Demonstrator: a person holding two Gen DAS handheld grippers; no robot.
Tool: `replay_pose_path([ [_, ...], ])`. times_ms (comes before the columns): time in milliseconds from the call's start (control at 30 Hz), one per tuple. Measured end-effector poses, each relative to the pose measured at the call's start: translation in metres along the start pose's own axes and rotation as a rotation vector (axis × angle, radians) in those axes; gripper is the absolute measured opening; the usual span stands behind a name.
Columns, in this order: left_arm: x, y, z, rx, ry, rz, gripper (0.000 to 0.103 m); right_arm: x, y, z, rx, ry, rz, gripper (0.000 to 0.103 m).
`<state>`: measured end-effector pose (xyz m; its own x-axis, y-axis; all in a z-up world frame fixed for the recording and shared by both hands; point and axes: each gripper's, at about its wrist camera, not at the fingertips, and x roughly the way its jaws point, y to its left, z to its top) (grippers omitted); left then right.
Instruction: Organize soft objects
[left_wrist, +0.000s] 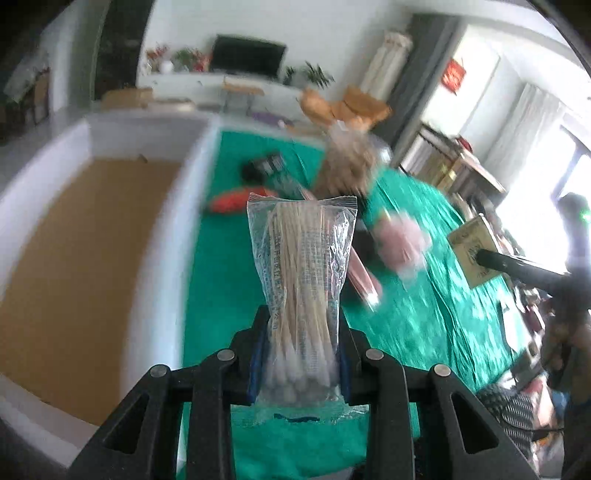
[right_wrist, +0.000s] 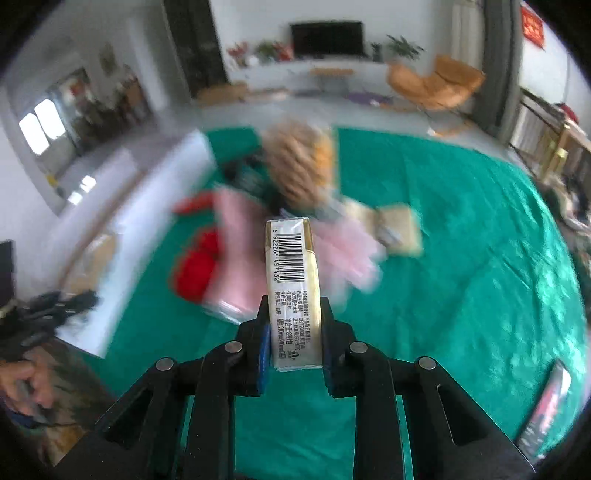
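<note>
My left gripper (left_wrist: 301, 317) is shut on a clear bag of cotton swabs (left_wrist: 301, 258), which stands upright between its pads above the green cloth (left_wrist: 406, 325). My right gripper (right_wrist: 294, 306) is shut on a small cream tissue pack (right_wrist: 293, 280) with a barcode, held on its edge. The same pack (left_wrist: 472, 251) shows at the right of the left wrist view, lifted off the cloth. A blurred pile lies beyond both grippers: a pink fluffy piece (right_wrist: 347, 254), a red soft item (right_wrist: 195, 266), a pink pack (right_wrist: 232, 258) and a tan fluffy bundle in plastic (right_wrist: 299, 166).
A white box (left_wrist: 162, 221) with a brown cardboard bottom stands at the left edge of the cloth. Another cream pack (right_wrist: 399, 229) lies right of the pile. A flat packet (right_wrist: 546, 406) lies near the cloth's right edge. A person's hand (right_wrist: 22, 384) shows at the lower left.
</note>
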<state>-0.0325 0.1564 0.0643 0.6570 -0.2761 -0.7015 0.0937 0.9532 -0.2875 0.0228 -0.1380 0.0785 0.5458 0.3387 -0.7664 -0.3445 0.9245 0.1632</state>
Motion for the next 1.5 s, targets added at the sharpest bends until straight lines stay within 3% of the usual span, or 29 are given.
replay_pose_path([
  [167,-0.042,0.054,0.025,-0.016,-0.105,0.219,0.031,0.003,0.086,0.040,-0.046,-0.065,0.217,0.024],
  [333,-0.058,0.114,0.031,-0.086,-0.115,0.400,0.032,0.039,0.181,0.068,-0.106,-0.046,0.394,0.025],
  [367,-0.059,0.123,0.031,-0.099,-0.108,0.451,0.035,0.047,0.197,0.071,-0.107,-0.042,0.426,0.029],
  [400,-0.060,0.134,0.030,-0.119,-0.106,0.499,0.048,0.057,0.212,0.074,-0.103,-0.043,0.466,0.032],
  [433,-0.060,0.138,0.029,-0.129,-0.105,0.520,0.077,0.067,0.223,0.076,-0.099,-0.031,0.488,0.058],
  [467,-0.060,0.145,0.027,-0.146,-0.115,0.550,0.092,0.075,0.231,0.077,-0.093,-0.014,0.498,0.072],
  [500,-0.063,0.147,0.025,-0.155,-0.135,0.569,0.103,0.082,0.237,0.078,-0.083,0.001,0.504,0.075],
  [533,-0.062,0.147,0.022,-0.156,-0.149,0.576,0.103,0.085,0.239,0.078,-0.082,0.005,0.501,0.075],
  [700,-0.054,0.133,0.016,-0.144,-0.161,0.513,0.103,0.072,0.215,0.055,-0.146,-0.062,0.340,0.075],
  [800,-0.042,0.105,0.014,-0.123,-0.150,0.391,0.103,0.078,0.172,0.028,-0.144,-0.071,0.174,0.075],
  [967,0.007,0.023,0.005,0.018,-0.052,0.159,0.103,0.087,0.068,-0.049,0.029,-0.065,-0.141,0.074],
  [1067,0.055,-0.020,-0.014,0.107,0.040,0.102,0.103,0.081,0.010,-0.087,0.157,-0.039,-0.283,0.074],
  [1167,0.107,-0.040,-0.030,0.160,0.114,0.085,0.103,0.081,-0.026,-0.101,0.228,0.004,-0.334,0.074],
  [1267,0.142,-0.044,-0.034,0.185,0.124,0.093,0.103,0.090,-0.050,-0.095,0.260,0.047,-0.358,0.074],
  [1367,0.161,-0.041,-0.029,0.183,0.132,0.102,0.103,0.095,-0.060,-0.084,0.230,0.053,-0.368,0.075],
  [1500,0.177,-0.035,-0.023,0.186,0.123,0.114,0.103,0.106,-0.081,-0.089,0.205,0.031,-0.357,0.084],
])
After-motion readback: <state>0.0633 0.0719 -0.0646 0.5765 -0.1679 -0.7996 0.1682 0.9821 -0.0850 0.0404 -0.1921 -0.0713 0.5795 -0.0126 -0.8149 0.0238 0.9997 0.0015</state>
